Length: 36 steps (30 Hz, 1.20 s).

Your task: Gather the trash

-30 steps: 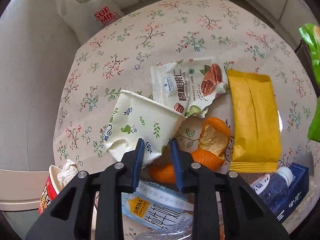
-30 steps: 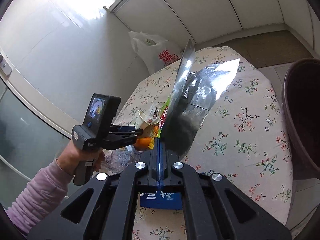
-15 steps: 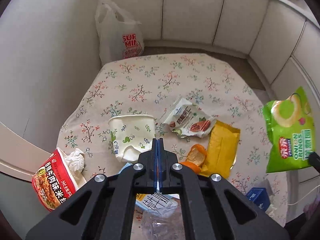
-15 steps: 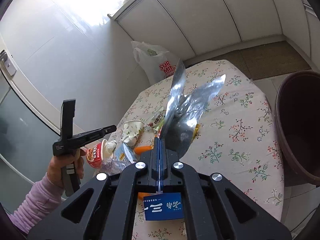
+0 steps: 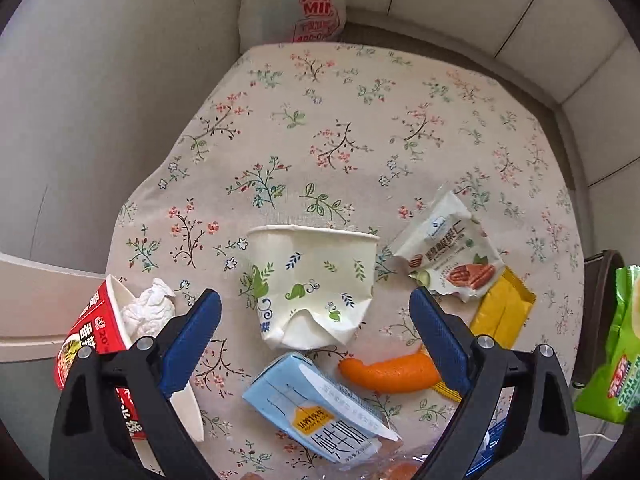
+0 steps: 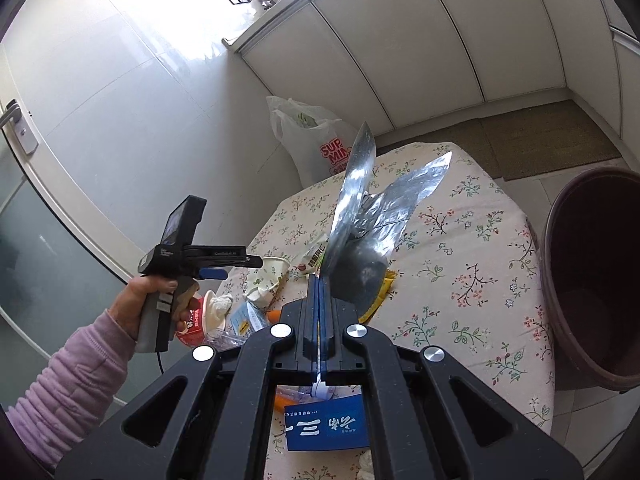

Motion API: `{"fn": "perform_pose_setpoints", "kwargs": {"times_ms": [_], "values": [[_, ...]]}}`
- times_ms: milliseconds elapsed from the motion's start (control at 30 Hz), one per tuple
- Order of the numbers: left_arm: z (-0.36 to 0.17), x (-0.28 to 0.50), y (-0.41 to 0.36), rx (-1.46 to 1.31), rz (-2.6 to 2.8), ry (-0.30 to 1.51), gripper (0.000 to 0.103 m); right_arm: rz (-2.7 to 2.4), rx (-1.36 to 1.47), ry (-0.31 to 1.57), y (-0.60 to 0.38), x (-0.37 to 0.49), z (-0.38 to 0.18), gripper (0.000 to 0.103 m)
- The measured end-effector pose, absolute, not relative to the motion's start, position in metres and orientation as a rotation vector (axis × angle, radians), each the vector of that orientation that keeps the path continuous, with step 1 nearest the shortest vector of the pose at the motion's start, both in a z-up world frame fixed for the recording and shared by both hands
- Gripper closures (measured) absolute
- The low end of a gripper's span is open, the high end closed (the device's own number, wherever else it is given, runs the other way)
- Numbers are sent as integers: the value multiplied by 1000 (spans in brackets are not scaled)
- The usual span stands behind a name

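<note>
Bottle (image 5: pixel 404 468) is cut off by the frame edge. Left gripper (image 5: pixel 316 312) spread wide above cup (image 5: pixel 312 286), empty. Right gripper (image 6: pixel 320 280) clamped on bag (image 6: pixel 368 220).

White panelled walls (image 6: pixel 400 48), floral-clothed table (image 5: pixel 360 120), bright window light (image 6: pixel 168 12)

My left hand-held gripper (image 5: pixel 314 312) is spread wide, its blue fingers (image 5: pixel 190 336) far apart and angled downward. My left hand (image 6: pixel 158 294), in a lilac sleeve, grips its handle out to the side. My right hand-held gripper (image 6: pixel 319 280) is pressed fully closed, pointing forward and slightly up.
</note>
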<state>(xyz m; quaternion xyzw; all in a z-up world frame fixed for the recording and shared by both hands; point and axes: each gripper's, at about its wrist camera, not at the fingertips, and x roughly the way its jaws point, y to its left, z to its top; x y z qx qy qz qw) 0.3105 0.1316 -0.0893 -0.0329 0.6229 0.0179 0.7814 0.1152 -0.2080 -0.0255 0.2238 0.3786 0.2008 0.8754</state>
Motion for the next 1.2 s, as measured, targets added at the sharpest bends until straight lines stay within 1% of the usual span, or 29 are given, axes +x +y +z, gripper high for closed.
{"fn": "perform_pose_setpoints", "kwargs": {"times_ms": [267, 300, 333, 367, 400, 433, 467, 533, 600, 733, 967, 1200], "values": [[-125, 332, 125, -16, 43, 1437, 11, 422, 459, 813, -204, 124, -33, 103], [-126, 333, 126, -16, 46, 1436, 13, 423, 456, 814, -204, 124, -33, 103], [-127, 332, 127, -13, 51, 1431, 27, 423, 454, 814, -203, 124, -33, 103], [-127, 332, 129, -19, 53, 1428, 31, 423, 454, 816, -203, 124, -34, 103], [-126, 331, 132, -29, 55, 1417, 31, 422, 456, 818, -203, 125, -34, 103], [-123, 328, 135, -37, 56, 1400, 50, 421, 458, 818, -204, 125, -34, 103], [-118, 325, 137, -34, 63, 1382, 60, 420, 461, 817, -205, 125, -33, 103], [-108, 316, 141, -60, 52, 1348, 70, 417, 465, 811, -207, 125, -32, 103], [-98, 306, 142, -64, 41, 1316, 74, 416, 467, 801, -209, 123, -29, 103], [-80, 283, 142, -75, 25, 1244, 78, 410, 472, 777, -215, 116, -23, 103], [-38, 254, 146, -150, -13, 1097, 79, 390, 479, 724, -229, 103, -7, 103], [2, 218, 113, -213, -137, 979, 79, 298, 509, 628, -274, 93, 19, 103]]}}
